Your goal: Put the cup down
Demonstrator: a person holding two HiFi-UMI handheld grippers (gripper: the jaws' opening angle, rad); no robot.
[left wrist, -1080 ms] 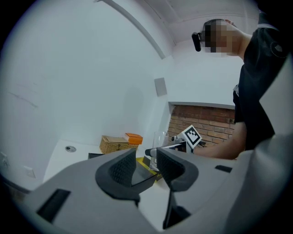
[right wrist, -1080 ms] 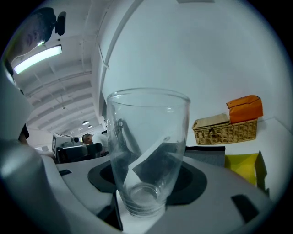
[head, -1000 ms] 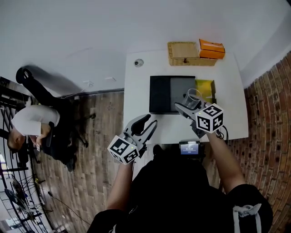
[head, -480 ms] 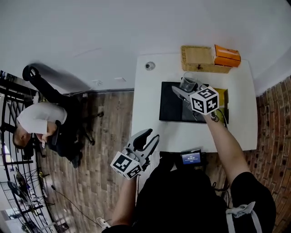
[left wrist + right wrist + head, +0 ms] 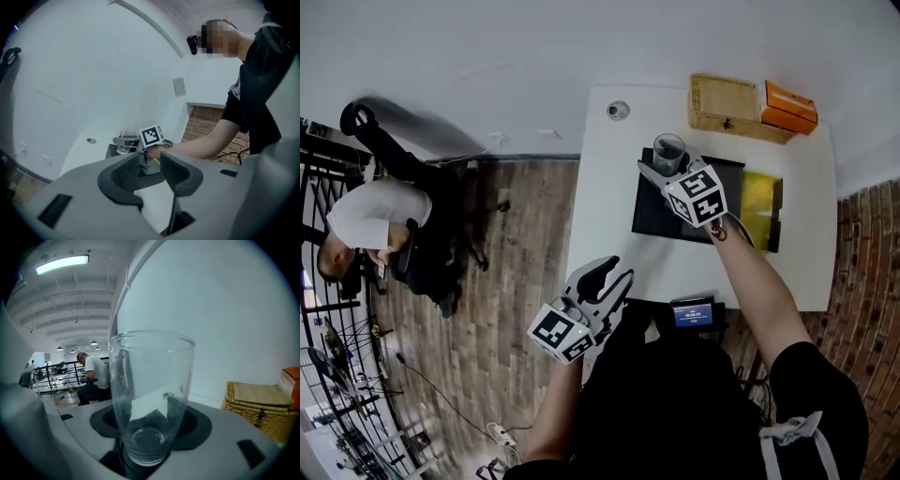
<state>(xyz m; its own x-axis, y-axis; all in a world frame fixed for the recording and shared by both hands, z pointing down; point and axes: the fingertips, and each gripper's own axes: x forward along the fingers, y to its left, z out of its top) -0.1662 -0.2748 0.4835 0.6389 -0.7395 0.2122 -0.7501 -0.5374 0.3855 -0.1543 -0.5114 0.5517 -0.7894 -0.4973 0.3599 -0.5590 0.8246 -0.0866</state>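
The right tongs [image 5: 660, 170] are closed on a clear glass cup [image 5: 668, 153], their dark pads pressed against the lower part of its wall on both sides. The right gripper view shows the cup upright and empty, with its thick base sitting low between the pads. From the head view the cup is over the far left corner of a black tray [image 5: 654, 214] that lies on the white bench [image 5: 605, 202]. Whether its base touches the tray or hangs just above it cannot be told. The person's right arm reaches out across the bench to hold it there. The left tongs [image 5: 610, 277] stand open with nothing between them, held back by the near left edge of the bench, over the wooden floor [image 5: 520, 272]. Their own view looks along the parted pads toward the other gripper and the cup. A yellow object [image 5: 762, 202] lies just beside the right side of the tray. At the far side of the bench sits a wicker basket [image 5: 727, 97], with an orange box [image 5: 789, 106] touching its right end. A small round fitting [image 5: 619, 111] is set in the bench top near its far left corner. A little device with a lit screen [image 5: 691, 313] rests at the near edge. Well to the left, a seated person in a white shirt [image 5: 370, 225] bends over a chair.
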